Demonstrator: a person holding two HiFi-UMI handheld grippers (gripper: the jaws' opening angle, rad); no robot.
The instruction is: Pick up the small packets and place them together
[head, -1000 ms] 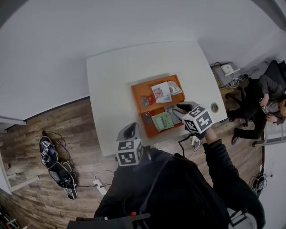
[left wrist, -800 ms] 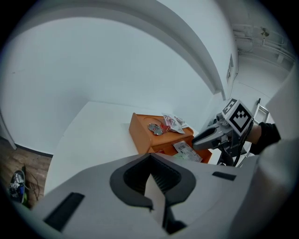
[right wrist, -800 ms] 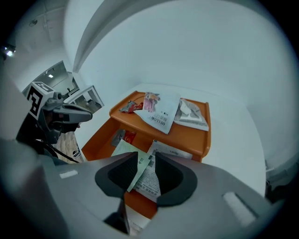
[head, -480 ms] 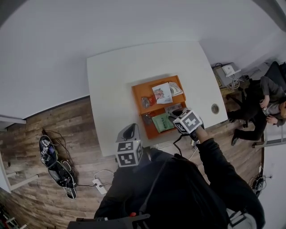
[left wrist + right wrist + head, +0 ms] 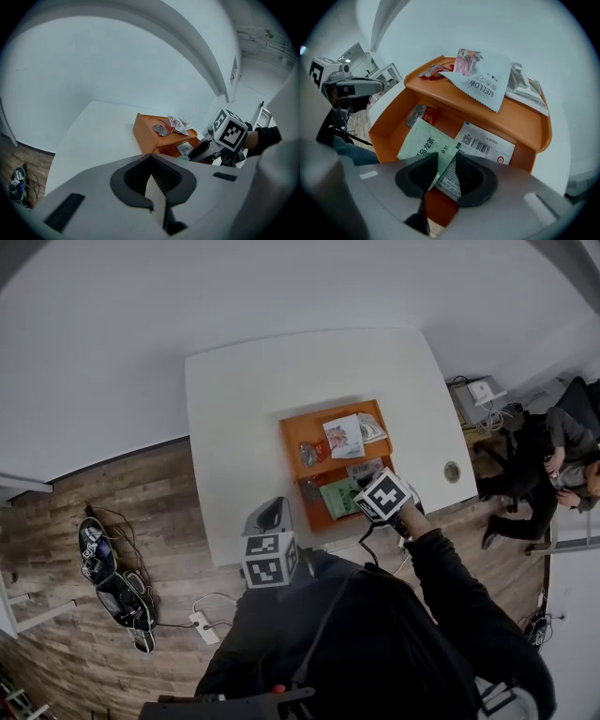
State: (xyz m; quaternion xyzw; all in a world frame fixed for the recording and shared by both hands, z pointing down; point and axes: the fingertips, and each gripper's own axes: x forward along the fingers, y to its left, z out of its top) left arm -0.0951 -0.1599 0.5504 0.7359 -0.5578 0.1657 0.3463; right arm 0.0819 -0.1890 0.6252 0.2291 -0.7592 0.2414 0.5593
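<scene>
The green packet [image 5: 423,144] lies flat in the lower compartment of the orange tray [image 5: 536,125], overlapping a white barcoded packet [image 5: 485,145] beside it; a small red packet [image 5: 424,115] sits toward the compartment's far corner. On the tray's upper level rest a white packet printed MELLOW [image 5: 483,80], a red wrapper [image 5: 433,71] and another pale packet at the edge. The right gripper [image 5: 443,164] points steeply down over the green packet's near corner — its jaws are apart, the corner showing in the gap, not pinched. The tray stands on the white counter [image 5: 239,418]. The left gripper [image 5: 152,180] hangs at the counter's near edge, well apart from the tray — its jaws are drawn together on nothing.
</scene>
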